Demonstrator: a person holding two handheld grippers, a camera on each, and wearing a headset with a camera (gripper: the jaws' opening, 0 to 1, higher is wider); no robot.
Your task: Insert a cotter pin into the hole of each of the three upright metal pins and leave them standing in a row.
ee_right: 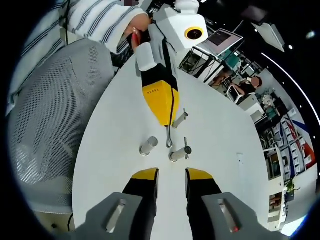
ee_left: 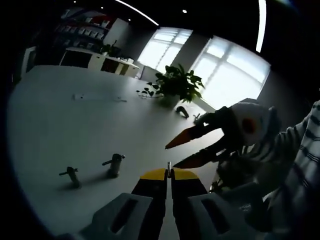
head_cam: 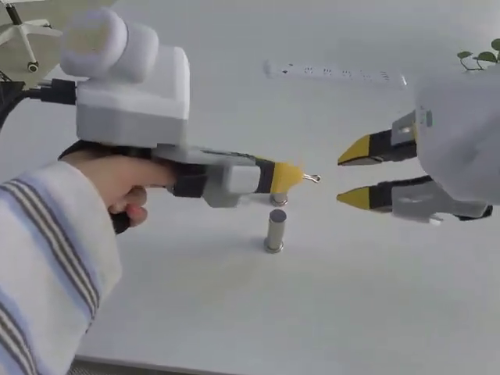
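Note:
My left gripper (head_cam: 295, 176) hangs above the white table (head_cam: 195, 312), shut on a small cotter pin (head_cam: 312, 179) whose loop pokes out of the yellow tips. A bare upright metal pin (head_cam: 275, 230) stands just below it, and a second pin (head_cam: 278, 201) is partly hidden behind the jaws. In the left gripper view the cotter pin (ee_left: 169, 164) rises between my shut left gripper (ee_left: 169, 173), and two metal pins (ee_left: 115, 164) (ee_left: 73, 176) carry cross pins. My right gripper (head_cam: 342, 180) is open, facing the cotter pin from the right. The right gripper (ee_right: 171, 174) view shows the bare pin (ee_right: 148, 145).
A white power strip (head_cam: 336, 73) lies at the table's far side, with a potted plant (head_cam: 480, 58) at the far right corner. A grey mesh chair (ee_right: 55, 115) stands by the table edge near the person's striped sleeve (head_cam: 47, 258).

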